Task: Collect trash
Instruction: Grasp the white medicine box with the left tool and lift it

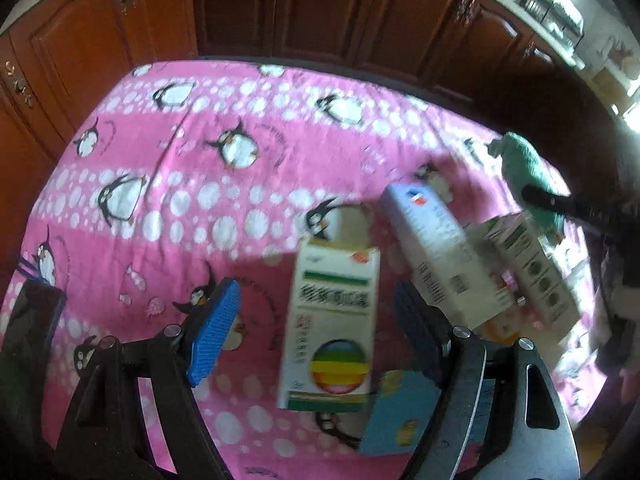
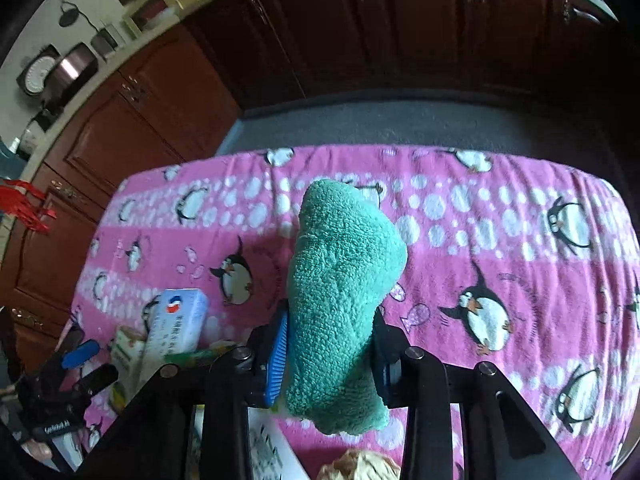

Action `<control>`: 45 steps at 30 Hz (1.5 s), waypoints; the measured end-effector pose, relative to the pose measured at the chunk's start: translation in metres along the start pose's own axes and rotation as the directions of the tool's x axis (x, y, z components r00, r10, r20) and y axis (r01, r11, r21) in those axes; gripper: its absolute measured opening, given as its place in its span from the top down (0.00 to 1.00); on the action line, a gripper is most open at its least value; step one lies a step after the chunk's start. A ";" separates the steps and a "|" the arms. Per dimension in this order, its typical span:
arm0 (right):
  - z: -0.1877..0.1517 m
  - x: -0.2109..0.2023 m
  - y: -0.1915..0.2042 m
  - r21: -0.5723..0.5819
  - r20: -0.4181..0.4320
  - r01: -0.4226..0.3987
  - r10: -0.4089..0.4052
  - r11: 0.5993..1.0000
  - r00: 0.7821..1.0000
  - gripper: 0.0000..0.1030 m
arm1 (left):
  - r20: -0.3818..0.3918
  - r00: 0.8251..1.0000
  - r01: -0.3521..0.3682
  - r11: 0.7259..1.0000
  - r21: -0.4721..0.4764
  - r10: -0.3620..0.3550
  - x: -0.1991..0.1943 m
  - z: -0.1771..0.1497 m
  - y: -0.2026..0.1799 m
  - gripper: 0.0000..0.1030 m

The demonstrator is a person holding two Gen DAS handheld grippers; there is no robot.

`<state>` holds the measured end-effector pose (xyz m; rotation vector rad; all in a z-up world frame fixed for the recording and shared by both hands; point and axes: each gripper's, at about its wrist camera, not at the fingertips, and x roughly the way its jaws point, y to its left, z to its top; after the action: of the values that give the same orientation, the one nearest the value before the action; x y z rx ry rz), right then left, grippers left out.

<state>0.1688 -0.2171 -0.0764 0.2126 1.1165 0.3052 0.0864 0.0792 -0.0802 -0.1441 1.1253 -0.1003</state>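
Note:
A white and green medicine box (image 1: 330, 328) with a rainbow circle lies on the pink penguin cloth (image 1: 180, 184). My left gripper (image 1: 316, 332) is open, its blue pads either side of this box, not gripping it. A pale blue box (image 1: 440, 256) and a white and green box (image 1: 536, 276) lie to the right; the pale blue box also shows in the right wrist view (image 2: 176, 328). A blue carton (image 1: 404, 416) lies below them. My right gripper (image 2: 332, 356) is shut on a folded green towel (image 2: 340, 304) and holds it above the cloth.
Brown wooden cabinets (image 1: 120, 36) stand beyond the table's far edge. A grey floor strip (image 2: 400, 120) lies behind the table. A crumpled beige paper ball (image 2: 360, 466) sits at the near edge. The left gripper shows at the lower left of the right wrist view (image 2: 72, 364).

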 end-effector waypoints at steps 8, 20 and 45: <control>-0.011 -0.049 -0.015 0.000 0.055 -0.026 0.026 1.000 0.998 0.67 | -0.051 0.998 -0.035 0.997 0.072 0.039 0.026 0.032 -0.060 0.24; -0.044 -0.101 -0.028 -0.006 0.108 -0.053 0.053 0.999 0.993 0.67 | -0.151 0.980 -0.109 0.986 0.124 0.127 0.077 0.053 -0.099 0.48; -0.087 -0.150 -0.045 0.020 0.184 -0.085 0.080 0.996 0.980 0.67 | -0.002 0.999 0.035 0.988 0.153 -0.035 -0.023 0.035 -0.092 0.80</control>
<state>0.0352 -0.3100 -0.0005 0.3067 0.9315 0.3373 0.1072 -0.0059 -0.0299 -0.0268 1.1104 -0.2177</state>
